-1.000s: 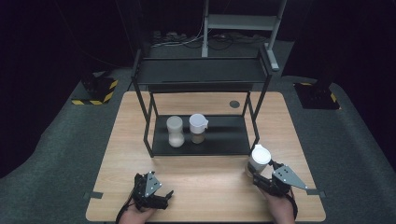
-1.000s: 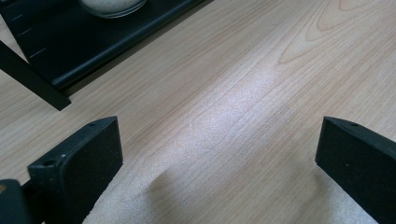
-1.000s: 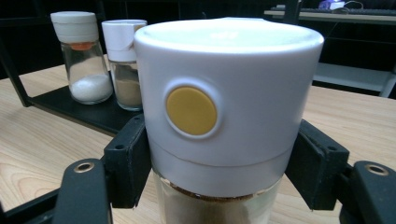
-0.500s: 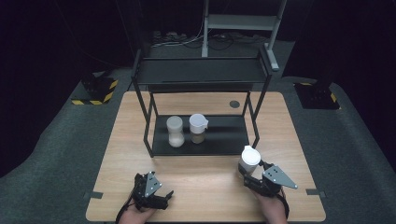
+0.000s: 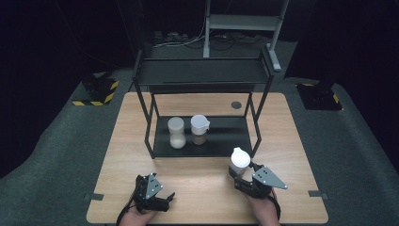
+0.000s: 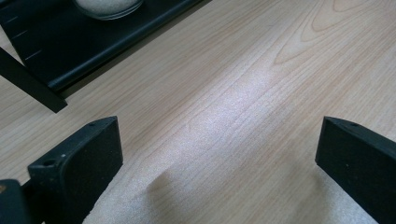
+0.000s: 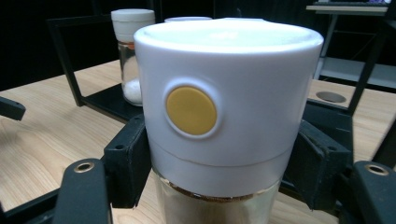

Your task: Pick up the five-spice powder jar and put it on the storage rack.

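The black rack stands on the wooden table, its low shelf bearing a jar of white grains beside a white-lidded jar of something brownish, perhaps spice. The right gripper pinches a white-capped jar upright just before the rack. The left gripper rests spread, empty.

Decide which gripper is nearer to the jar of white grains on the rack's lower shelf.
Left. The left gripper rests on the table just in front of the white-grain jar. The right gripper, holding the white-lidded jar, sits farther off, to the jar's right.
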Tool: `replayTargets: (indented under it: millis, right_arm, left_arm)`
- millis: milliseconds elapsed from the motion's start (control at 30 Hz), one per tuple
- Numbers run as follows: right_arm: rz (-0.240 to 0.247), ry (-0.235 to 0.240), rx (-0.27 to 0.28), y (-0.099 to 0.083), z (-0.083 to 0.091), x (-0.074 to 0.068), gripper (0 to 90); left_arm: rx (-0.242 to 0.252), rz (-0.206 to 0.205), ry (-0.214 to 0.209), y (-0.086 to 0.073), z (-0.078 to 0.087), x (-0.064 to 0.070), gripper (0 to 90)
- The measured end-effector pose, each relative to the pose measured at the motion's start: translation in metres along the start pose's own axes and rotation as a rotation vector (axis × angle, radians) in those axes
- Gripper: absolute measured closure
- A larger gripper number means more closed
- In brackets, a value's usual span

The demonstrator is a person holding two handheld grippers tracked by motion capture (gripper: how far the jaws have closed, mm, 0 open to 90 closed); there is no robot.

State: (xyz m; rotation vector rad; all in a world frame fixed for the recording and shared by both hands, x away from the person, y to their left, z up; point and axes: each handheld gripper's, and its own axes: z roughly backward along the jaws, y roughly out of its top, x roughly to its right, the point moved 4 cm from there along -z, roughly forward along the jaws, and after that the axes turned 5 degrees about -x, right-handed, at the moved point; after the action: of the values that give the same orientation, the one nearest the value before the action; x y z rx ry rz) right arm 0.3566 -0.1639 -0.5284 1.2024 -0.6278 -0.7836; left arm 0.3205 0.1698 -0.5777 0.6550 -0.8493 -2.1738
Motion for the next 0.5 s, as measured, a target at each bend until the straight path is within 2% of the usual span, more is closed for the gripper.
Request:
replayTargets:
  millis: [500]
  right_arm:
    - [0.002, 0.034, 0.006, 0.005, -0.013, -0.015, 30.6]
  left_arm:
    - [0.003, 0.000, 0.000, 0.000, 0.000, 0.000, 0.8]
